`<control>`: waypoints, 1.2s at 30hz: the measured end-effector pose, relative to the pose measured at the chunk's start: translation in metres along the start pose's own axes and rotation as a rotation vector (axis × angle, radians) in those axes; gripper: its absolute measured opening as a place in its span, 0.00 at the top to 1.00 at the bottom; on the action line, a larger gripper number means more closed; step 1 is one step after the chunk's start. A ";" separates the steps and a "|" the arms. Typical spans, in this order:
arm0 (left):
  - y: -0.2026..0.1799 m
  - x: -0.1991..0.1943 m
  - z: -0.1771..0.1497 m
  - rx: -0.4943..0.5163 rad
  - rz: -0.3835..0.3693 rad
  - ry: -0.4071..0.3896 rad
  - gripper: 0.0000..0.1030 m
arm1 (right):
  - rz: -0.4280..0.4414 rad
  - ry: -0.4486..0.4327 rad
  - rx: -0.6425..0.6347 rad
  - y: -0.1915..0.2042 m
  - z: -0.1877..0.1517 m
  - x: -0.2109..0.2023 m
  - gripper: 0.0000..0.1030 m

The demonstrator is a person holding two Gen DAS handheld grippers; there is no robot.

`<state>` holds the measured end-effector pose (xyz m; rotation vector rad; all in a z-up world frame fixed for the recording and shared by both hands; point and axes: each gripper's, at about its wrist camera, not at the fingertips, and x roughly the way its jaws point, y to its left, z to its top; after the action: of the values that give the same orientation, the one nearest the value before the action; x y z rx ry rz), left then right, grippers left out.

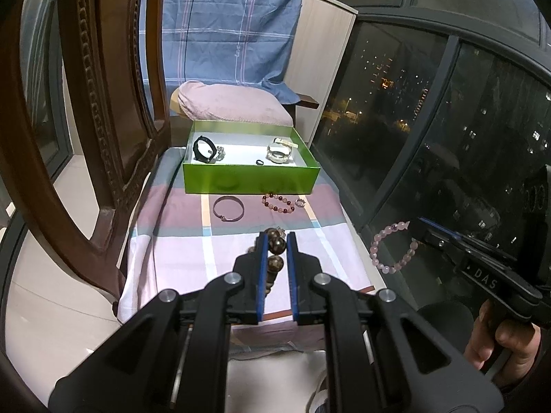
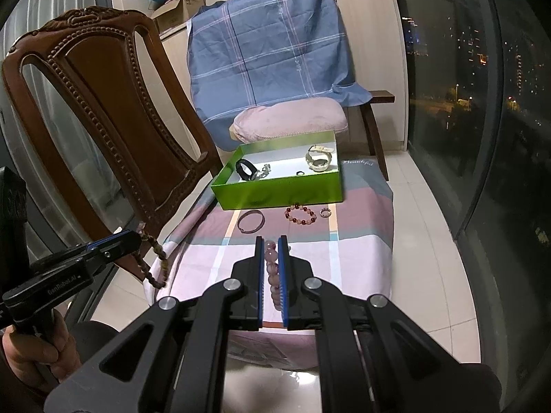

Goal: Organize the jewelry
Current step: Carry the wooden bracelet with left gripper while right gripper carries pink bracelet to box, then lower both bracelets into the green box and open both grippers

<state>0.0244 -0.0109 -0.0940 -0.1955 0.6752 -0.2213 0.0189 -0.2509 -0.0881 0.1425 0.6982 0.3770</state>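
Above the cloth's (image 2: 310,261) near edge, both claws grip bracelets.

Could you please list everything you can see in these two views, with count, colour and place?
box: 1, green, far end of cloth
watches: 2, black and pale, in box
ring: 1, dark, in box
bangle: 1, dark, before box
red bracelet: 1, red-pink, before box
silver ring: 1, beside red bracelet
brown beads: 1, in left gripper
pink beads: 1, in right gripper
chair: 1, brown, left
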 end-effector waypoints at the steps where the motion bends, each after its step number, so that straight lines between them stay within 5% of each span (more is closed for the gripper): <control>1: 0.001 0.001 0.000 0.000 0.000 0.004 0.89 | 0.000 0.005 0.002 -0.001 -0.001 0.002 0.92; 7: 0.003 0.017 0.016 0.014 -0.006 0.014 0.89 | 0.007 0.015 -0.012 -0.003 0.011 0.019 0.92; 14: 0.007 0.050 0.088 0.061 -0.016 -0.035 0.89 | 0.013 -0.033 -0.040 -0.014 0.074 0.060 0.92; 22: 0.027 0.147 0.161 0.069 0.016 0.010 0.89 | -0.020 0.008 -0.040 -0.032 0.149 0.168 0.92; 28: 0.043 0.227 0.168 0.057 0.063 0.115 0.89 | -0.041 0.087 -0.023 -0.045 0.151 0.238 0.92; 30: 0.049 0.243 0.167 0.056 0.094 0.134 0.83 | -0.034 0.109 -0.019 -0.051 0.150 0.252 0.83; 32: 0.056 0.245 0.165 0.045 0.131 0.128 0.51 | -0.049 0.115 -0.002 -0.059 0.147 0.256 0.60; 36: 0.067 0.177 0.158 0.021 0.148 0.007 0.28 | -0.031 -0.010 0.071 -0.077 0.146 0.193 0.48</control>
<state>0.2691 0.0233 -0.0953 -0.1236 0.6911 -0.0873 0.2716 -0.2477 -0.1123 0.2004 0.7030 0.3222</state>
